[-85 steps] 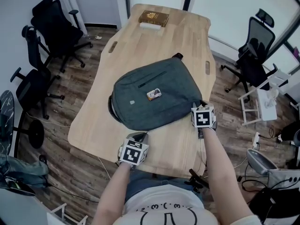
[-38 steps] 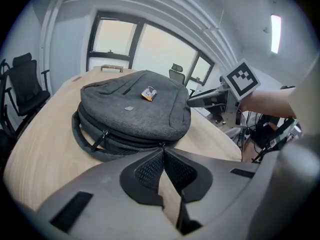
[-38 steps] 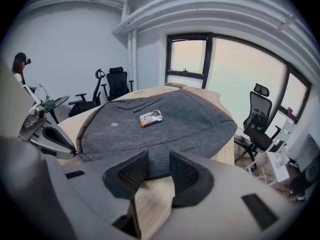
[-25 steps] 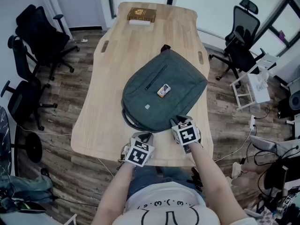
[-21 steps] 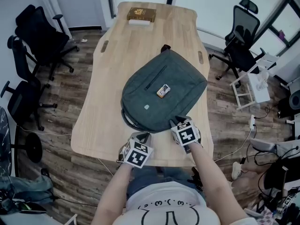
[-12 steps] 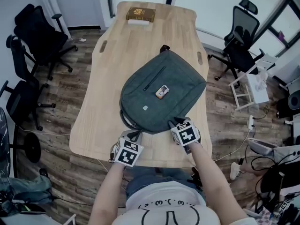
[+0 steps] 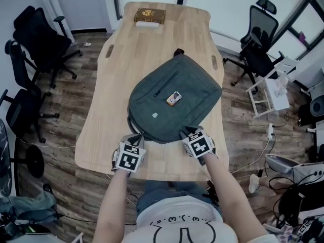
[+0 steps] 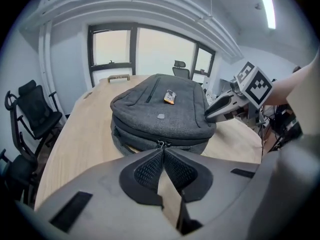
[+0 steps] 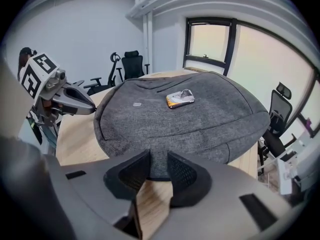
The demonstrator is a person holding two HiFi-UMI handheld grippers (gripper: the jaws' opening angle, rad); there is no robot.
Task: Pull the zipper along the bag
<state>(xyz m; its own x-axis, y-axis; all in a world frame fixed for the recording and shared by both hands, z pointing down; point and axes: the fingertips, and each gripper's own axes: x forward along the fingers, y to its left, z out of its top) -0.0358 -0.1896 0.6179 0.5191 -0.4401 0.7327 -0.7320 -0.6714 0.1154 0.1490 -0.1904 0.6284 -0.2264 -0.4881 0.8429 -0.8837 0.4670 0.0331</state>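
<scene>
- Currently the pull itself looks to be the step in hand. The grey bag lies flat in the middle of the worktop, its near edge facing the person.
- At the bag's front rim the left gripper has its jaws pressed together, tips right at the zipper pull. It appears to pinch the tab, though the tips hide most of it.
- Further to the right, the right gripper is clamped on the bag's near edge, with grey fabric filling the gap between its pads. I judge it to be the anchor.
- The next move, as I read it, is to draw the left gripper along the zip track. It should follow the rim's curve round the bag's left side rather than tug straight out, while the right gripper stops the bag from sliding.
- One risk is that the thin tab slips from the tips if the pull strays off the track's line.
</scene>
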